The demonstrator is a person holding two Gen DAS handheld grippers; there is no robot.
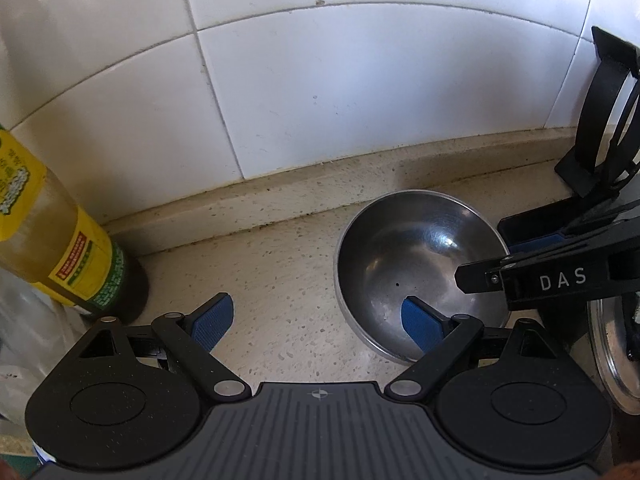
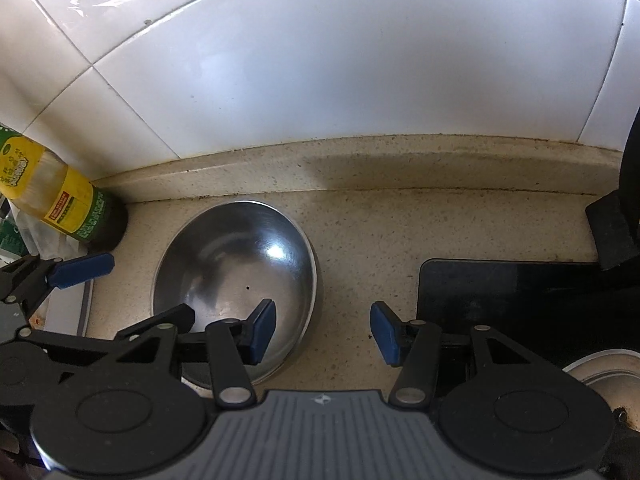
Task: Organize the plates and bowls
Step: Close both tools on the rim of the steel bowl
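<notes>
steel bowl (image 1: 416,264) holds nothing | left tongs (image 1: 320,320) spread | right tongs (image 2: 322,328) spread | oil bottle (image 1: 60,236) part-full

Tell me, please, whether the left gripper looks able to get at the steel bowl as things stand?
Probably yes. The left gripper is open, one pad already over the near rim of the bowl. Only the right gripper, also open at the bowl's far side, crowds it.
</notes>
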